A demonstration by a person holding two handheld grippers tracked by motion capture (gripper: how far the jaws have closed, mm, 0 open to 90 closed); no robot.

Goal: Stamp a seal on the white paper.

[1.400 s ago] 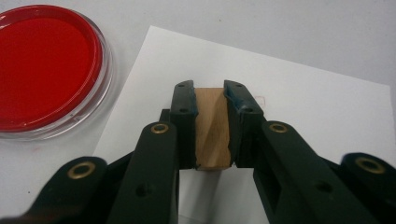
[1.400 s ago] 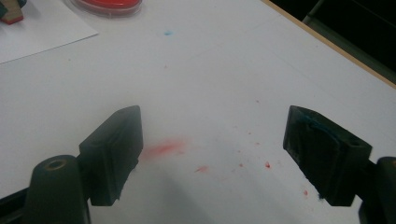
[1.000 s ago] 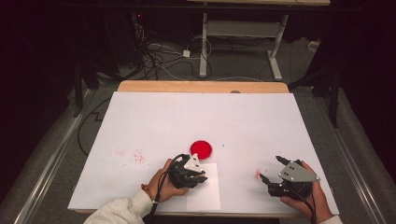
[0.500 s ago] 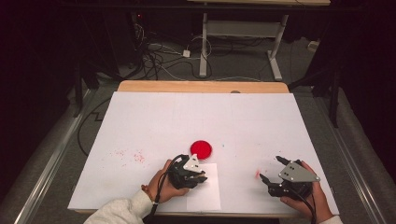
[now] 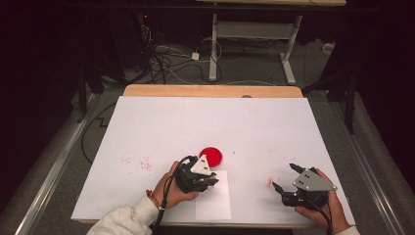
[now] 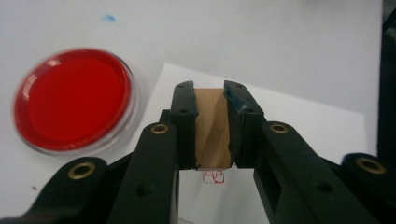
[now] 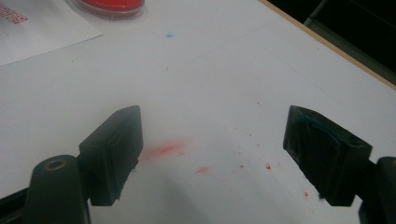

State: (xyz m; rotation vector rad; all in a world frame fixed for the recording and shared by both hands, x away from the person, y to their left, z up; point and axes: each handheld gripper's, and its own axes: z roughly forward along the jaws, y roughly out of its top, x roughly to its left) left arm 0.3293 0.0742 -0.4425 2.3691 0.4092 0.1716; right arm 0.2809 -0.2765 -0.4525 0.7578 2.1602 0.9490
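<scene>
My left gripper point(image 5: 209, 180) point(image 6: 210, 92) is shut on a small wooden stamp block point(image 6: 212, 128), held low over a white paper sheet point(image 5: 215, 203) point(image 6: 299, 116) near the table's front edge. A small red stamped mark point(image 6: 213, 177) shows on the paper just under the block. A round red ink pad point(image 5: 211, 155) point(image 6: 74, 98) point(image 7: 112, 4) lies right beside the sheet's far corner, to the left of my left jaws. My right gripper point(image 5: 284, 176) point(image 7: 212, 140) rests open at the front right, with only bare table between its jaws.
The white table cover point(image 5: 254, 122) carries red ink smudges point(image 7: 163, 150) point(image 5: 139, 164) and a small blue dot point(image 7: 169, 34). A wooden strip point(image 5: 210, 91) edges the far side. Cables and desk legs point(image 5: 213, 49) stand on the floor beyond.
</scene>
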